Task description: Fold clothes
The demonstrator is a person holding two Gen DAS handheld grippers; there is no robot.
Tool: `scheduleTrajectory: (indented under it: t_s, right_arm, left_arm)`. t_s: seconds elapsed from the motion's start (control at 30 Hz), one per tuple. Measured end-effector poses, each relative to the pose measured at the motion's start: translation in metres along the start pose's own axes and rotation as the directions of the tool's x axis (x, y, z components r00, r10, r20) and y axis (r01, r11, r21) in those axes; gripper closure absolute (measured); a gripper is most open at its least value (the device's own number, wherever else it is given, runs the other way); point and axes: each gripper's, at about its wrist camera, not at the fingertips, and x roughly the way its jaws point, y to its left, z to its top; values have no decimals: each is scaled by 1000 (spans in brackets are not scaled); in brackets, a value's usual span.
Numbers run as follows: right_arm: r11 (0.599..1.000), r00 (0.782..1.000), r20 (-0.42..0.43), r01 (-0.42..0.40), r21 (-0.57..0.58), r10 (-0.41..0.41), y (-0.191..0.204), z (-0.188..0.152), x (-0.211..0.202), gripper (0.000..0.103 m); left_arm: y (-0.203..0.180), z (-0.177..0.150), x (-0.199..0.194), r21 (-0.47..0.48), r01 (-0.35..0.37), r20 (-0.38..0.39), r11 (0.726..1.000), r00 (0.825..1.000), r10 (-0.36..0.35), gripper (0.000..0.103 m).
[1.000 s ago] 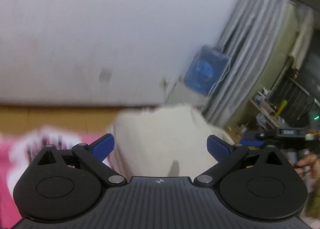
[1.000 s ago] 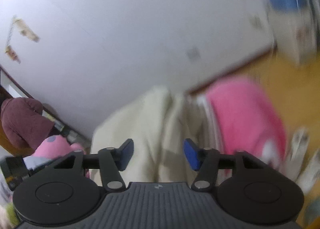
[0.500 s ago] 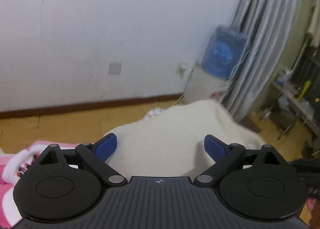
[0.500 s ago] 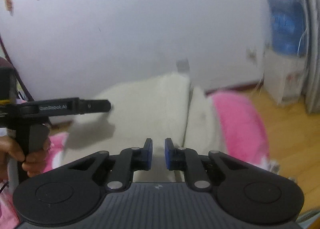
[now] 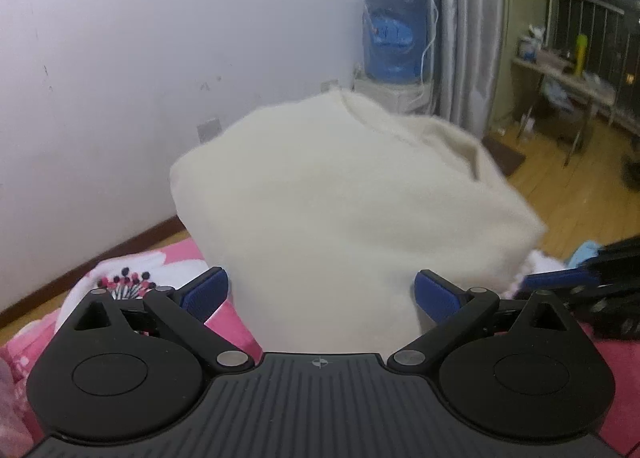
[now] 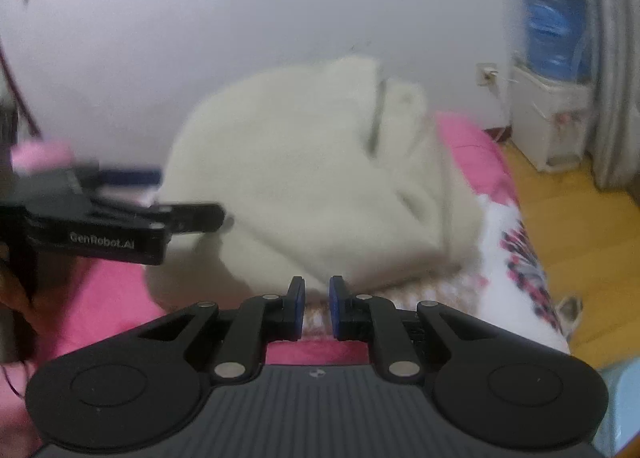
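Water dispenser beyond cream garment, curtain beside.

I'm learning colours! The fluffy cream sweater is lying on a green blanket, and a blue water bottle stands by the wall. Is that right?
Nearly. The blanket under the cream sweater is pink, not green, as the right wrist view shows. The blue water bottle does stand by the wall.

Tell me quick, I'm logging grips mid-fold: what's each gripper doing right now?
Left gripper: open, cream sweater between its fingers, not pinched.
Right gripper: nearly shut, apparently pinching the cream sweater's hem.
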Motion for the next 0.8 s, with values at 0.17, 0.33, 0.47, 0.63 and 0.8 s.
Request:
scheduleTrajectory:
  t_s: [0.17, 0.33, 0.47, 0.63, 0.8]
  right_arm:
    - [971, 998, -39, 55, 231, -47, -60, -6, -27, 87]
    - [954, 996, -88, 33, 300, -7, -84, -6, -71, 87]
    - [975, 987, -162, 14, 222, 23, -68, -2, -110, 84]
    - [999, 969, -245, 12, 31, -4, -22, -4, -139, 63]
    - [993, 971, -219, 72, -99, -92, 12, -16, -123, 33]
  left_arm:
    - [-20, -11, 25, 62, -18, -220, 998, 975, 32, 1]
    - [-10, -25, -13, -157, -148, -276, 976, 956, 100, 7]
    - [-20, -15, -95, -315, -156, -192, 936, 976, 98, 0]
    - [-52, 5, -120, -332, -149, -141, 931, 984, 107, 0]
    - [-62, -15, -115, -395, -188, -173, 899, 976, 128, 0]
